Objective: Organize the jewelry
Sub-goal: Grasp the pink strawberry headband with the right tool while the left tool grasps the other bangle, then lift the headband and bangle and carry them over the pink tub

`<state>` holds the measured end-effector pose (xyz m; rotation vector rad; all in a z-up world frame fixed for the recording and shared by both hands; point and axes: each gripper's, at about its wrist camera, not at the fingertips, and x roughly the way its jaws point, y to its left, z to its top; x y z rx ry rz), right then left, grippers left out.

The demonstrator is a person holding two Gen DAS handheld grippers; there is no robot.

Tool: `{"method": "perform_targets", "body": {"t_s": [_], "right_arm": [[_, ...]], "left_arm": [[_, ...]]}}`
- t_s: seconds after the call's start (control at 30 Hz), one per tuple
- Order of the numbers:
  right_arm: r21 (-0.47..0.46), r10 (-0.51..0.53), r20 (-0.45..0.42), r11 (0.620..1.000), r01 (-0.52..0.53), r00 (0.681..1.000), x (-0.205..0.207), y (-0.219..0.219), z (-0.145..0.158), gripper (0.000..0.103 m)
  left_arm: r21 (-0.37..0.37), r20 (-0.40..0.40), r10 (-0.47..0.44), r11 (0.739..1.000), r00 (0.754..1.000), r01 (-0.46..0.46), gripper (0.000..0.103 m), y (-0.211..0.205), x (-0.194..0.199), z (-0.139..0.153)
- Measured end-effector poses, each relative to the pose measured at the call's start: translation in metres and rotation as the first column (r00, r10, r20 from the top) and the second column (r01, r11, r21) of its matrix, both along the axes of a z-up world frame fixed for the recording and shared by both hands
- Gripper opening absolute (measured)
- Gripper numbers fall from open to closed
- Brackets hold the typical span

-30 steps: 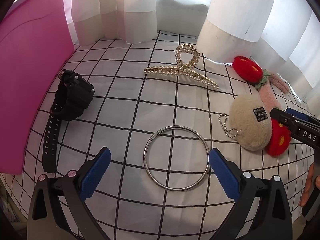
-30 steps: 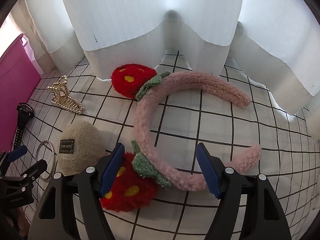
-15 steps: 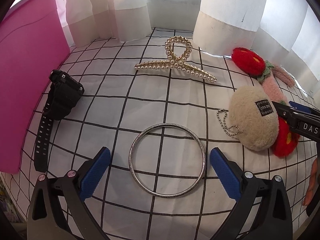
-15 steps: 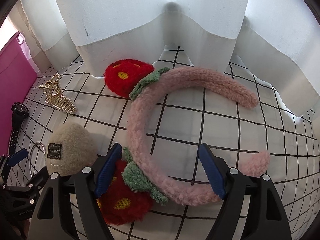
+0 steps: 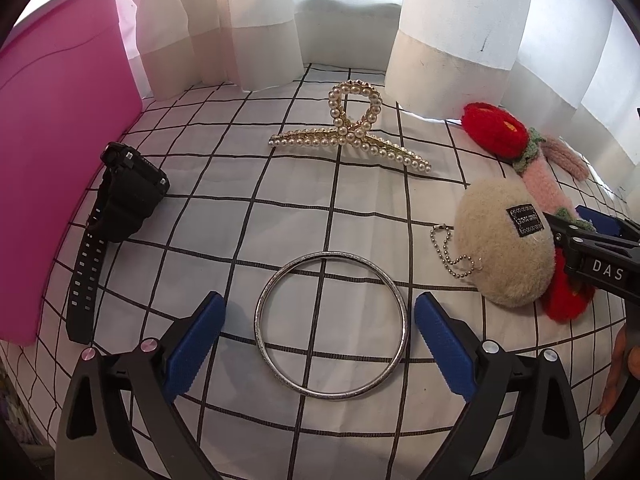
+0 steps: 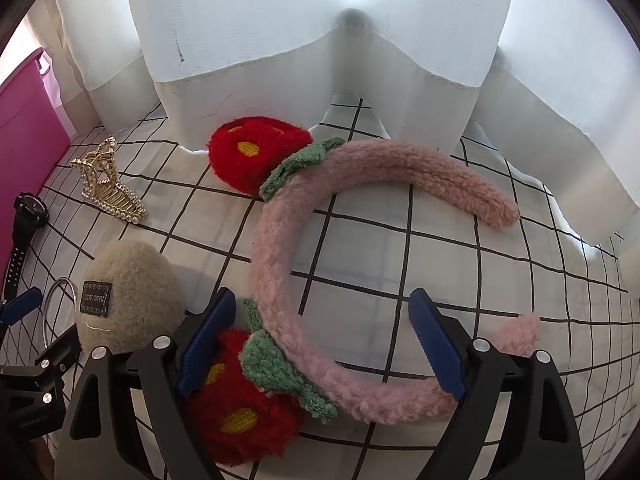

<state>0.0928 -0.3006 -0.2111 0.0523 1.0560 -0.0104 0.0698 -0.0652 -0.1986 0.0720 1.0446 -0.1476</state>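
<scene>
A silver bangle (image 5: 394, 305) lies flat on the checked cloth between the blue pads of my open left gripper (image 5: 318, 342). A pearl hair claw (image 5: 352, 136) lies beyond it, a black watch (image 5: 120, 204) to its left, a beige plush keychain (image 5: 504, 244) to its right. My open right gripper (image 6: 320, 346) straddles the lower curve of a pink fluffy headband (image 6: 280, 280) with red strawberries (image 6: 248, 156). The keychain (image 6: 128, 292), hair claw (image 6: 110, 188) and watch (image 6: 28, 216) also show in the right wrist view.
A pink bin (image 5: 52, 152) stands at the left edge of the cloth, also in the right wrist view (image 6: 24, 128). White curtains (image 6: 320, 40) hang along the back. The right gripper's body (image 5: 600, 264) shows at the right of the left wrist view.
Both grippers have moved forward and lower. The bangle now sits between the left pads, and the headband's lower curve now sits between the right pads.
</scene>
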Motion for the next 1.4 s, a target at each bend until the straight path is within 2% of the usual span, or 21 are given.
{"method": "perform_targets", "body": {"t_s": [0.03,0.13,0.2,0.27,0.53,0.97,1.4], "right_arm": [[0.000,0.000,0.003,1.000,0.000,1.000,-0.001,-0.001,0.001,0.081],[-0.003,0.004,0.013,1.000,-0.004,1.000,-0.008,0.000,0.008,0.061],[-0.009,0.007,0.017,1.000,-0.007,1.000,-0.010,0.002,0.010,0.036],[-0.011,0.006,0.019,1.000,-0.006,1.000,-0.012,0.003,0.011,0.030],[0.021,-0.011,0.044,1.000,0.010,0.999,-0.021,0.001,0.017,0.022],[0.065,-0.054,0.094,0.997,0.048,0.994,-0.036,-0.013,0.036,0.019],[0.066,-0.065,0.162,0.996,0.055,0.985,-0.061,-0.017,0.078,0.015]], "left_arm": [[-0.002,0.004,-0.004,1.000,1.000,0.004,0.087,0.001,-0.002,0.001],[-0.006,0.016,-0.021,1.000,1.000,0.021,0.073,0.000,-0.008,0.004],[-0.005,0.016,-0.027,1.000,1.000,0.027,0.071,0.000,-0.010,0.005],[-0.011,0.015,-0.030,0.999,0.999,0.030,0.071,0.001,-0.011,0.005],[-0.058,-0.015,-0.017,0.998,1.000,0.016,0.071,0.012,-0.011,0.010],[-0.021,0.030,-0.045,0.999,0.999,0.045,0.071,0.010,-0.019,0.033],[-0.029,0.053,-0.065,0.997,0.996,0.066,0.071,0.012,-0.019,0.050]]}}
